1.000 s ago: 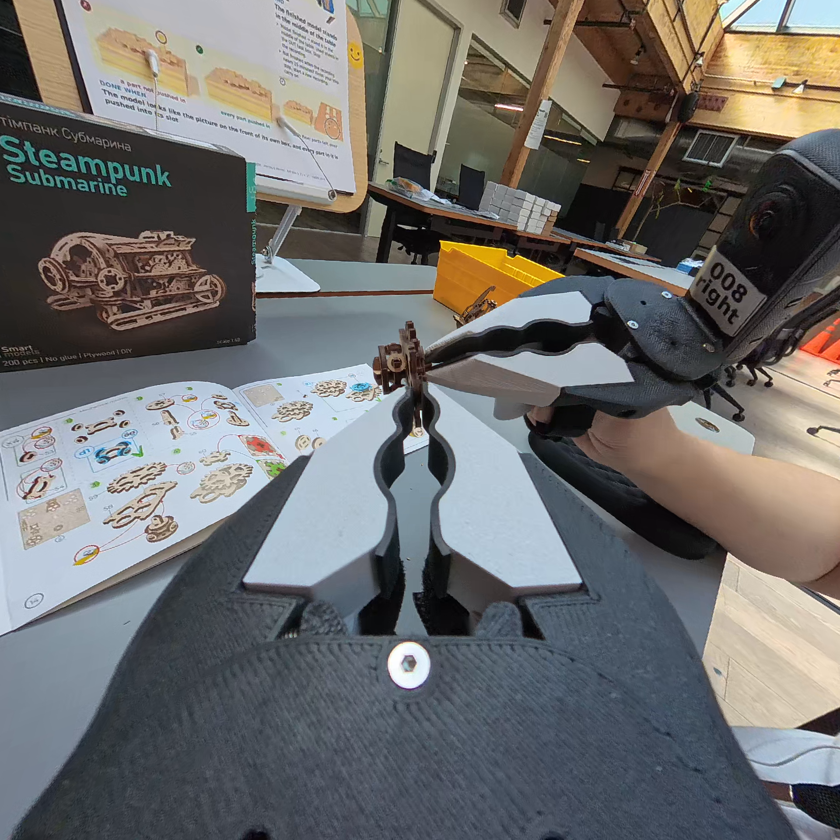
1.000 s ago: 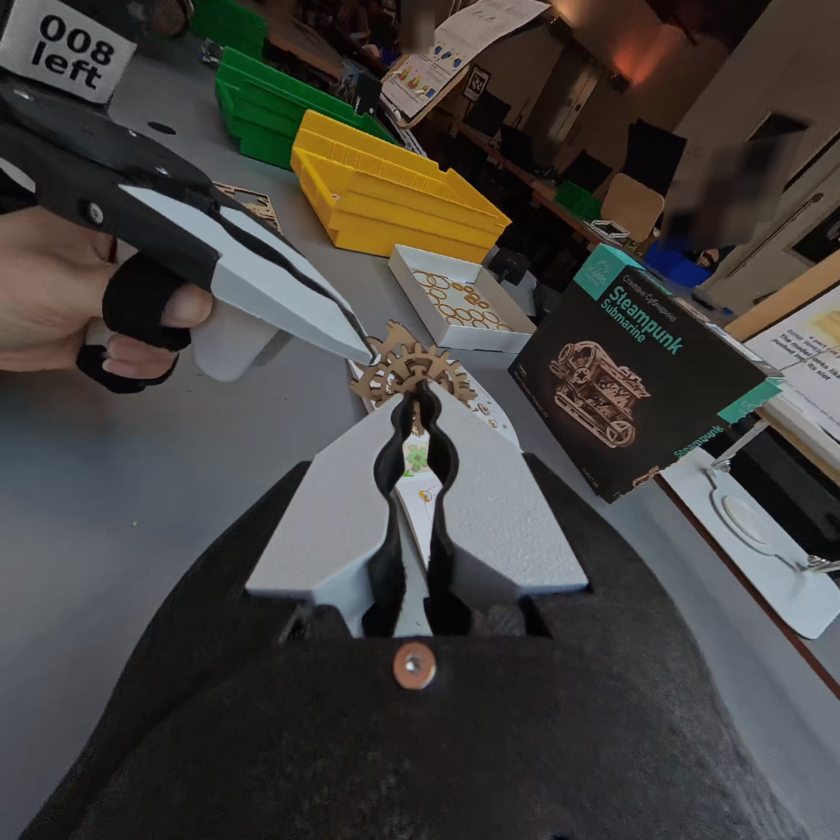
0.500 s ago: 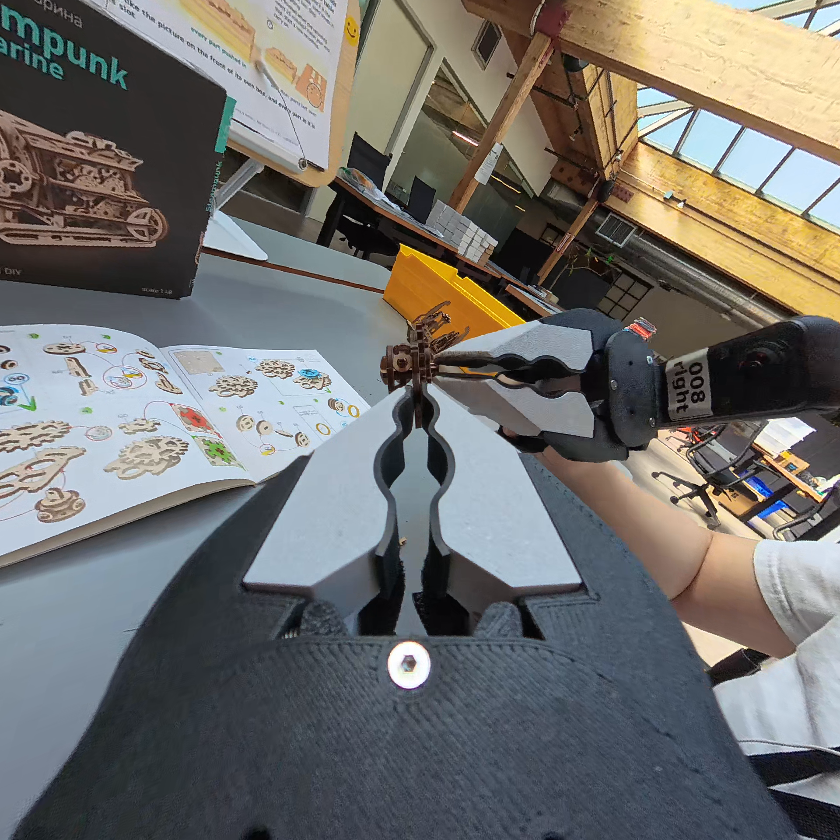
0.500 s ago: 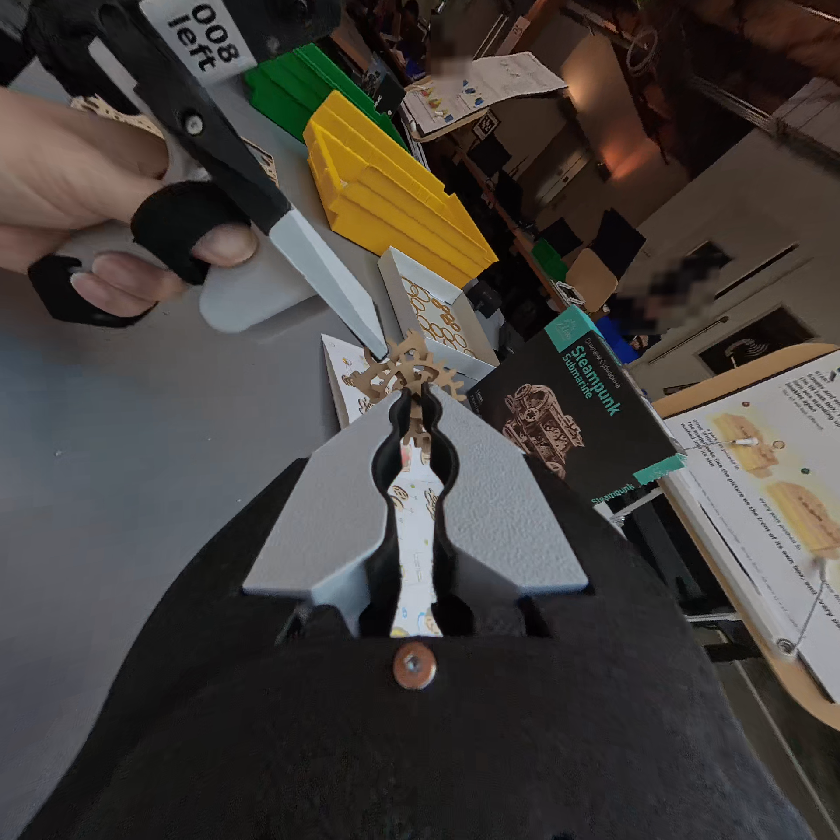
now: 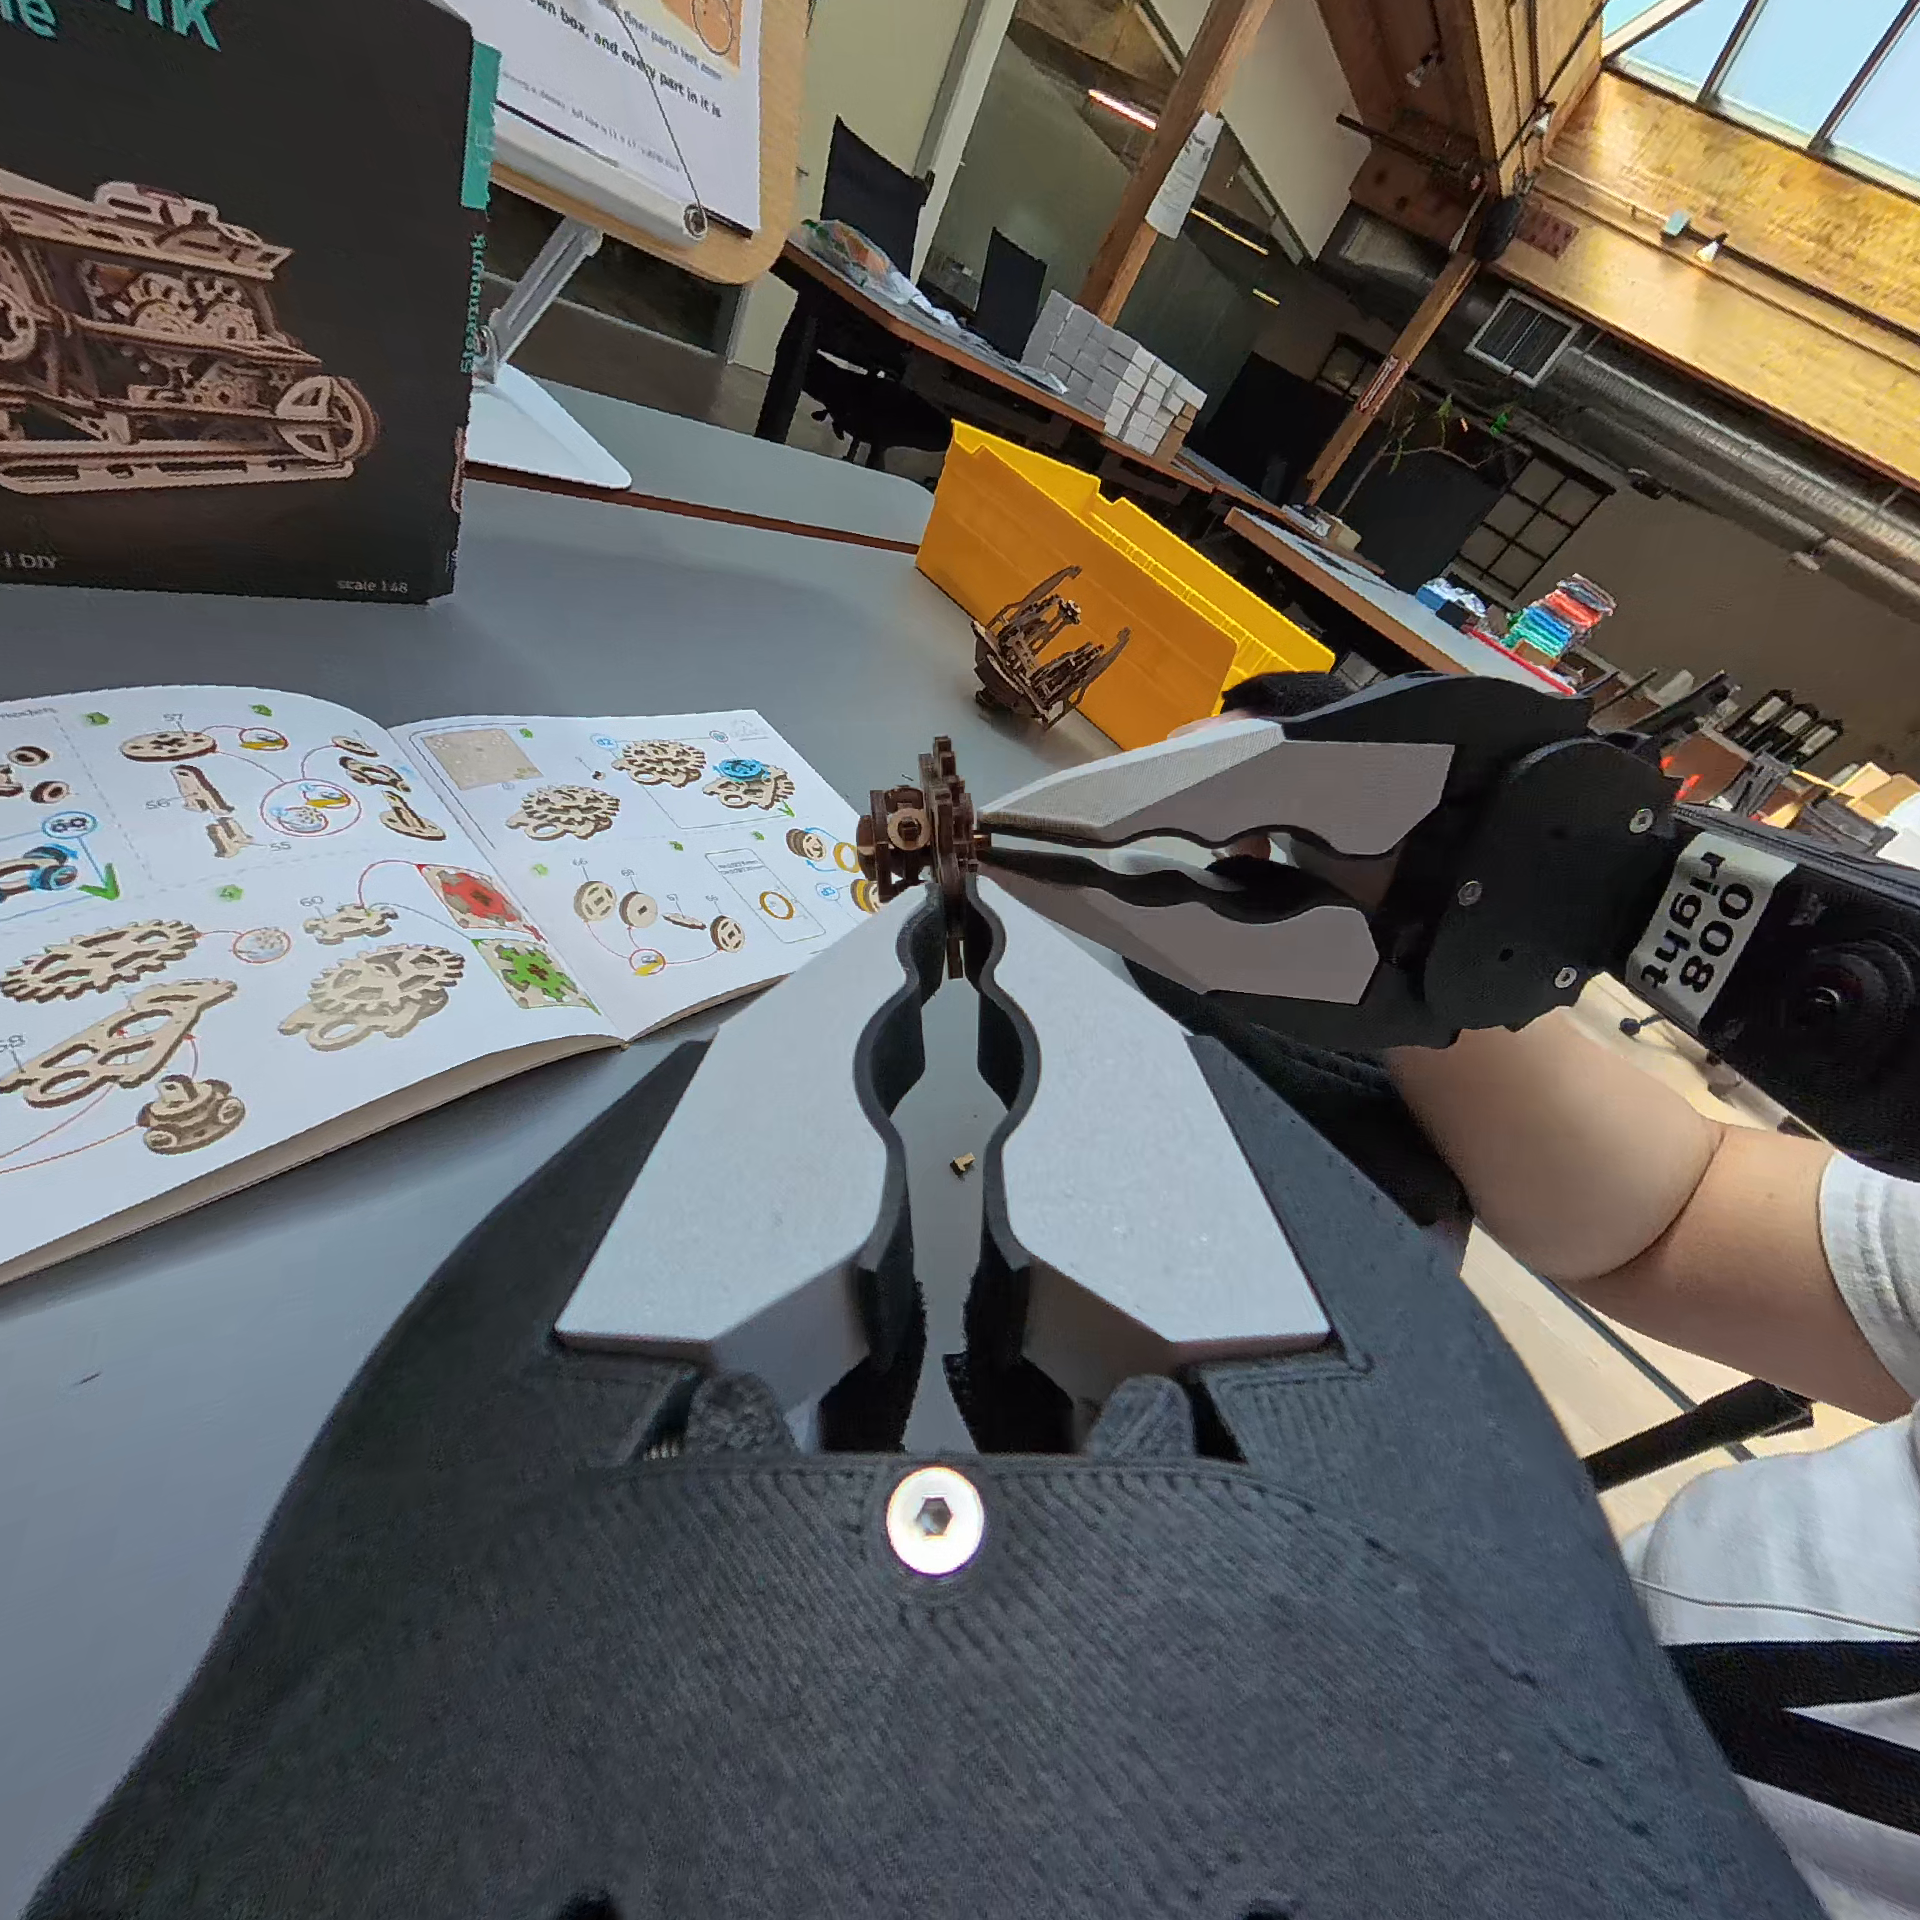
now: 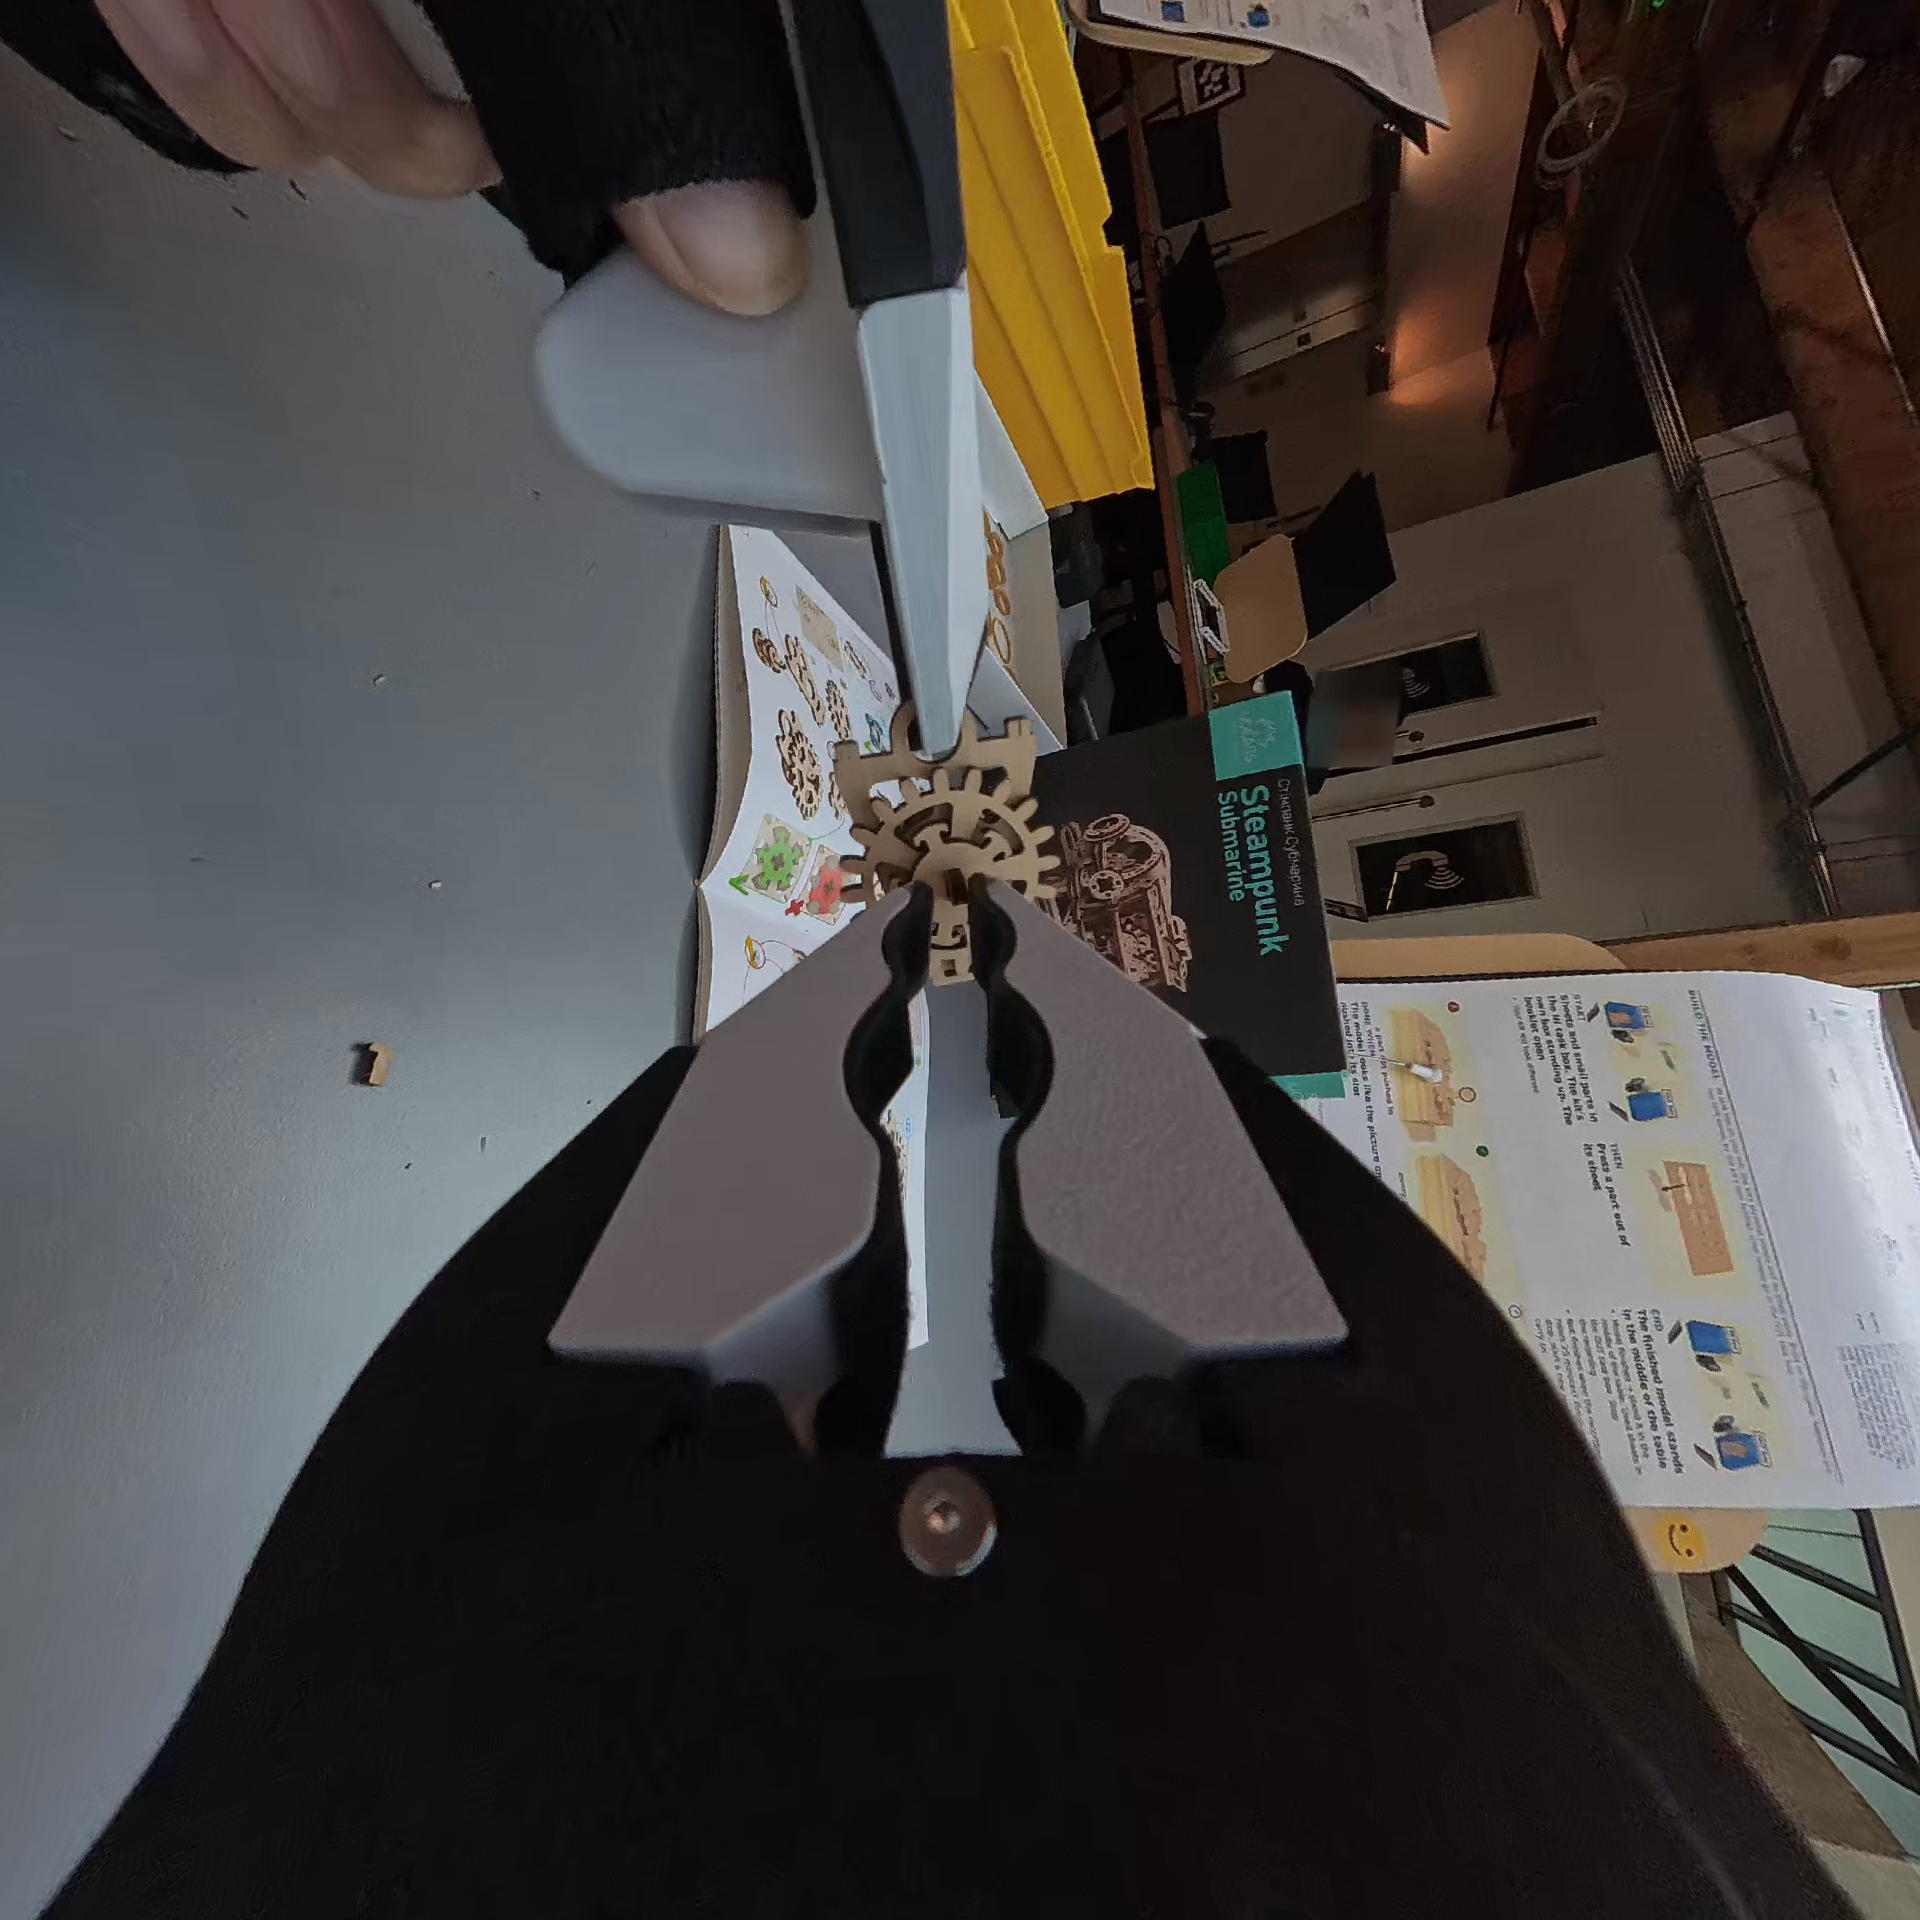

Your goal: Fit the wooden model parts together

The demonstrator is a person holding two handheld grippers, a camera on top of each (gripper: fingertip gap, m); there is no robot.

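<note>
Fingertips of the left gripper (image 5: 951,940) pinch the edge of a flat wooden plate, part of the small gear assembly (image 5: 920,826) held in the air above the grey table (image 5: 644,634). The right gripper (image 5: 987,831) comes in from the side and its jaws are nearly closed on the same assembly. In the right wrist view the right gripper (image 6: 948,914) clamps a short wooden stem below the toothed gear (image 6: 951,836), and the left gripper's narrow tip (image 6: 935,717) bears on the notched plate behind it. So both tools hold one cluster of parts between them, tip to tip.

Risk lies mostly in that shared grip, as I judge it. If the two grippers twist or pull against each other, the thin plywood teeth or the stem could snap, or the press fit could pop apart and drop pieces. Each hold is at the very fingertips, so a small slip would let the part rotate or fall to the table.

Further out, an open instruction booklet (image 5: 343,914) lies just beyond the grippers, with the dark kit box (image 5: 229,312) standing behind it. A partly built wooden sub-assembly (image 5: 1044,649) sits near a yellow bin (image 5: 1122,582). One small wooden offcut (image 6: 371,1062) lies loose on the table.
</note>
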